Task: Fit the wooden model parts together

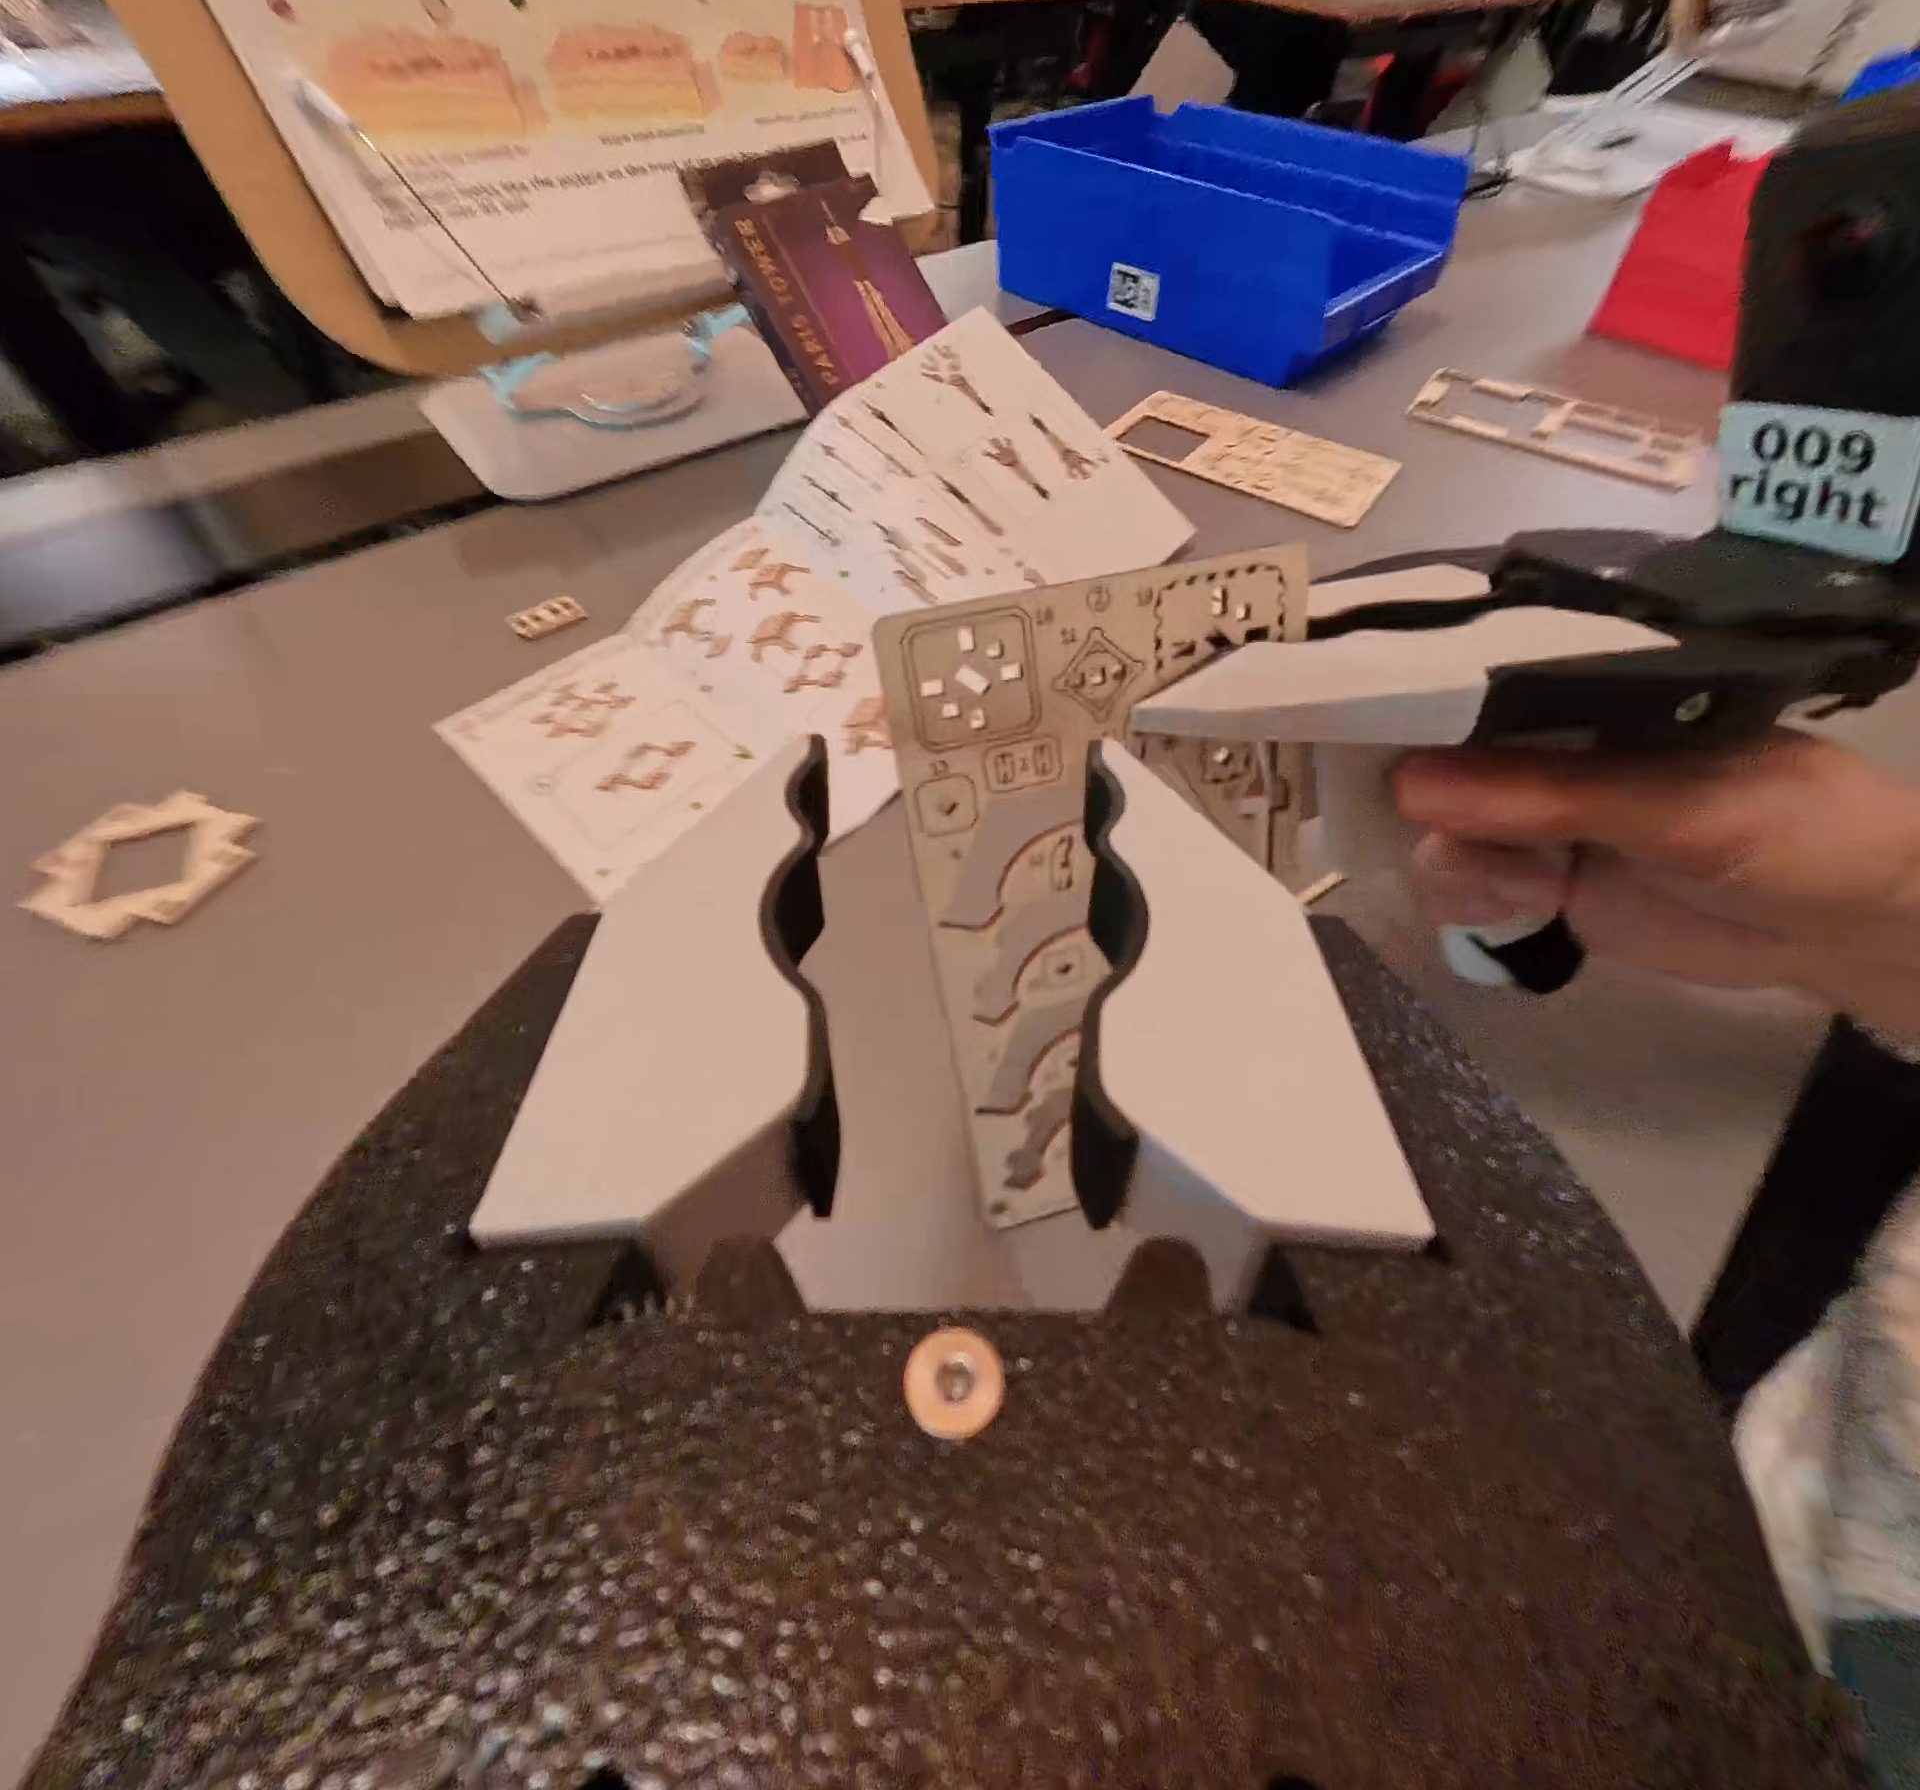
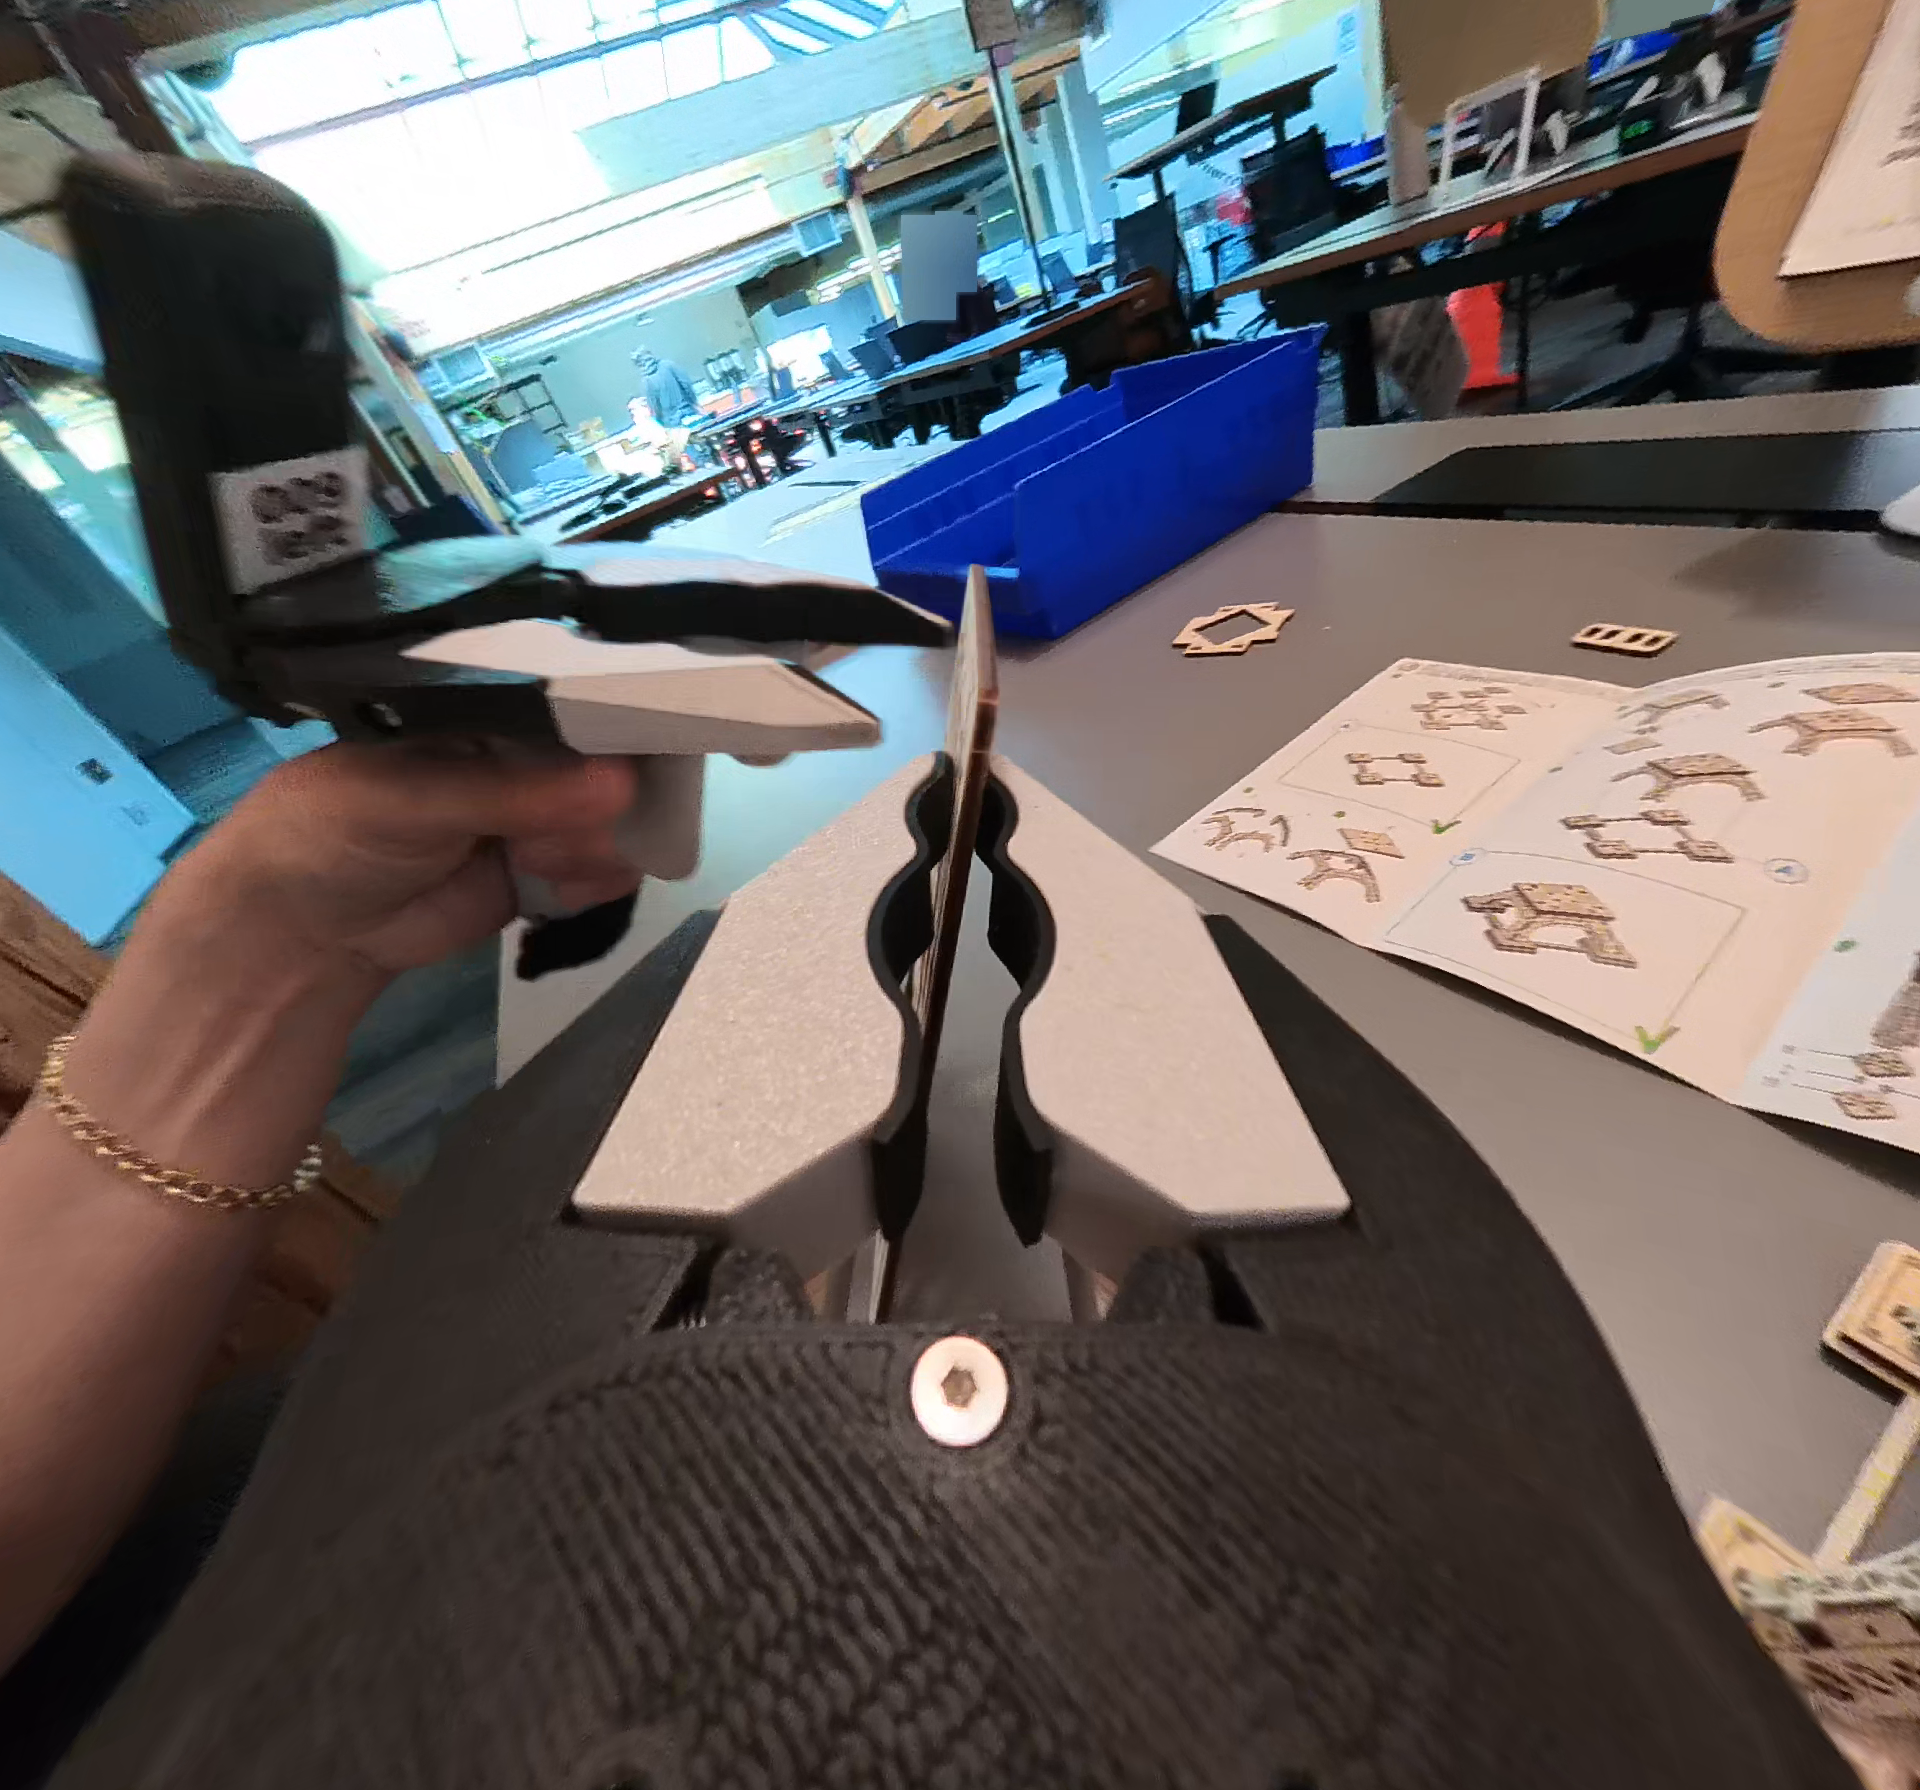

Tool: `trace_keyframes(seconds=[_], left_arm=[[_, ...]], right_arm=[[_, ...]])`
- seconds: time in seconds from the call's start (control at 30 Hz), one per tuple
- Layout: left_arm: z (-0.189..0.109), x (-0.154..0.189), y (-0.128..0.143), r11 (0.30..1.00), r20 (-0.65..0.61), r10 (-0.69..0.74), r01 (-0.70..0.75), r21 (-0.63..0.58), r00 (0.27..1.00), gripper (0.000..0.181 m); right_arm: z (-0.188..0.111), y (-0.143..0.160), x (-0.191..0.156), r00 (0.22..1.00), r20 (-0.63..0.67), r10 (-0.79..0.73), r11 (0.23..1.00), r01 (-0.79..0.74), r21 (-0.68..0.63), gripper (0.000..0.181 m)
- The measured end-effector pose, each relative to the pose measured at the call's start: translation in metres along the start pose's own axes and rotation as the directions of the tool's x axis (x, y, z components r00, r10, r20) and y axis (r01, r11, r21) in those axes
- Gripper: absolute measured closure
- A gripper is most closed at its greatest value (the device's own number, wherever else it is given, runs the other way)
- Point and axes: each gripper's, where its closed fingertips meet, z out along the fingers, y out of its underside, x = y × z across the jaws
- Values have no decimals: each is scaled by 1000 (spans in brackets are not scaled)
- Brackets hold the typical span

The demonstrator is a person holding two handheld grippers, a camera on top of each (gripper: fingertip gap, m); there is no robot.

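Plywood parts sheet [image 1: 1049, 764] stood upright above the grey table [image 1: 260, 701], pinched edge-on by the right gripper [image 2: 961, 795]; the left gripper [image 1: 956, 784] gaped open beside it. Thin, light and likely brittle, it seemed best held near solid edges. Busy workshop behind.

Printed label [image 1: 1818, 481] on hand-held gripper [image 1: 1210, 670]

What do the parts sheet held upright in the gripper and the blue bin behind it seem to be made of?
Parts sheet: thin pale plywood, it seems, matte; dark burnt cut lines suggest laser cutting, and its edge is slim in the right wrist view. Blue bin: likely moulded plastic, with a uniform colour and a slight sheen.
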Motion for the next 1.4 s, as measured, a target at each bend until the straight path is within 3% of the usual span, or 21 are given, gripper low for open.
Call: trace_keyframes(seconds=[0.03,0.1,0.2,0.37,1.07,1.2,1.4], left_arm=[[-6,-2,-6,999,30,50,-50,16,998,145],[-15,5,-18,990,36,122,-124,63,992,181],[-10,25,-18,986,-31,160,-158,49,987,181],[5,28,-4,963,-8,268,-268,-34,963,181],[20,34,5,936,-7,337,-336,-103,941,181],[31,41,16,932,-90,314,-325,-162,945,181],[52,81,42,882,-358,309,-406,-237,881,181]], right_arm=[[0,0,2,1000,-4,-5,1000,5,-1,181],[-1,0,5,1000,-12,5,1000,-5,7,181],[-1,-1,3,1000,-19,-16,1000,16,17,181],[0,-4,-7,999,8,-49,999,49,11,181],[-2,6,4,1000,10,8,1000,-8,-1,179],[-10,15,15,989,-43,143,990,-143,-1,180],[-52,41,27,950,-115,290,955,-296,-30,176]])
